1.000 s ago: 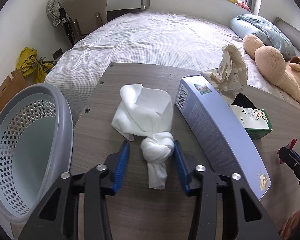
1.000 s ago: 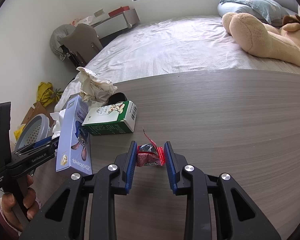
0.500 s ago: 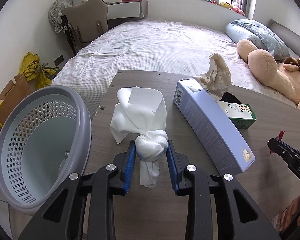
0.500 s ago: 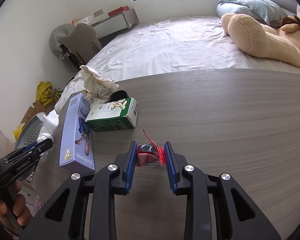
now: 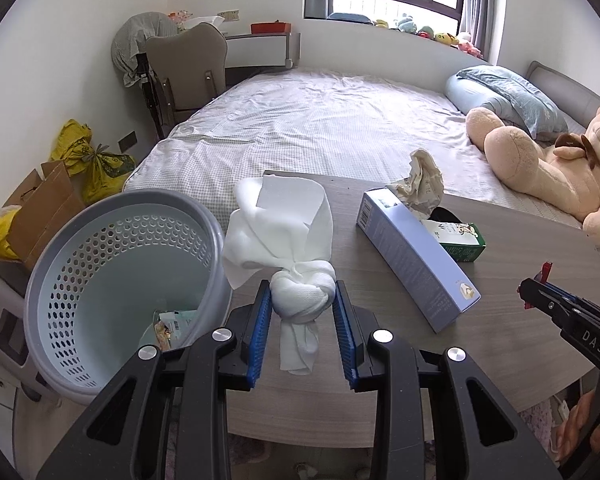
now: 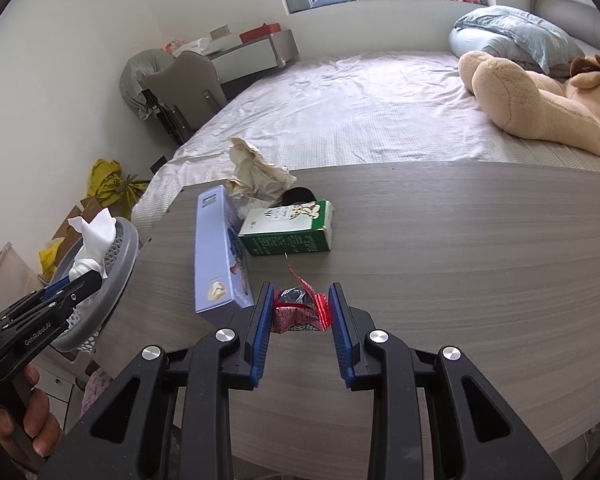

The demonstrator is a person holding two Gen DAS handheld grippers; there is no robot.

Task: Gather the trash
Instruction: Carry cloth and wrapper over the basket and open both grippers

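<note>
At left, near edge of the tabletop: left claw, clenched on the knot of a white cloth, which hangs off the surface with its loose upper folds beside the rim of the bin.
Risk 1: we hold only the knot, so the free folds and the dangling tail could snag on the rim and leave the cloth draped over it, or outside it, on release.
Risk 2: the bin stands off the tabletop's left edge; letting go short of its mouth would drop the cloth on the floor.

At centre, near: right claw, clenched on a red wrapper.
Risk 3: the wrapper is light and crumpled, gripped at its sides only; we judge it could slip out on the way across to the bin.
Risk 4: its path leftward passes the blue box and green carton; a low sweep could knock them.
Risk 5: both claws heading for one bin could collide.

Remaining on the tabletop: box, carton, crumpled paper.
</note>
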